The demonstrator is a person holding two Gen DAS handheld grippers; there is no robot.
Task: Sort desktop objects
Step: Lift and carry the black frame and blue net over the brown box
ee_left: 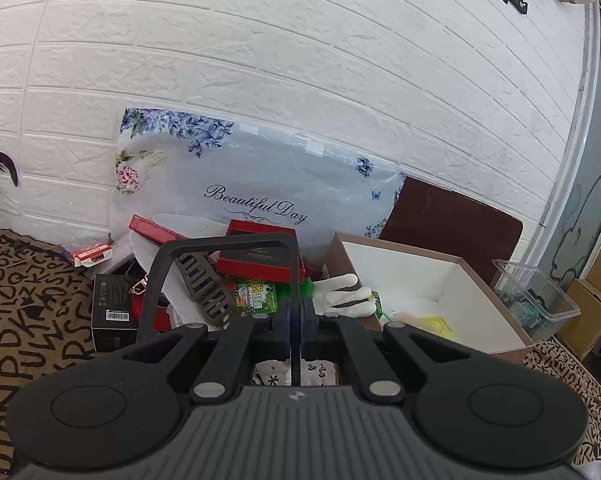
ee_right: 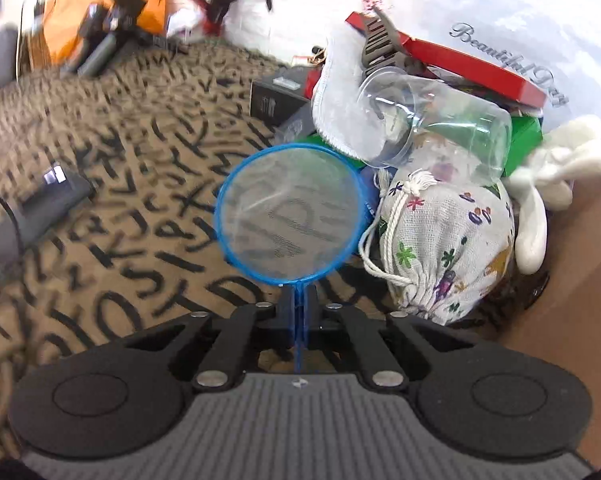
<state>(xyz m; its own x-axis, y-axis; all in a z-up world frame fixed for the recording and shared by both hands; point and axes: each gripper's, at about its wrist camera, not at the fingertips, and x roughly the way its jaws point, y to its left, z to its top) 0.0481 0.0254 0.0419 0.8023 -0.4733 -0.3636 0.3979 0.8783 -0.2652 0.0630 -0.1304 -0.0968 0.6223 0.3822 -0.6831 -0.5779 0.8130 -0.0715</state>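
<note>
left gripper (ee_left: 296, 312): jaws closed on a thin black U-shaped frame (ee_left: 224, 240); frame arches up and to the left over the pile.
right gripper (ee_right: 298, 304): jaws clamped on the blue handle of a small round mesh net (ee_right: 288, 216); hoop held out front above the letter-print mat (ee_right: 100, 184).
pile: stacked against the wall, left of the open cardboard box (ee_left: 440, 280).
pile contents, left view: red box (ee_left: 256, 256), black box (ee_left: 114, 308), green packet (ee_left: 256, 298), grey slotted clip (ee_left: 206, 292), white glove (ee_left: 346, 294) draped at the box's left edge.
pile contents, right view: clear jar (ee_right: 432, 124) on its side, resting on a printed drawstring pouch (ee_right: 440, 240); pouch just right of the net.
backdrop: floral bag (ee_left: 256, 184) lettered "Beautiful Day", leaning on the wall.
clear tub (ee_left: 536, 300): right of the cardboard box.
</note>
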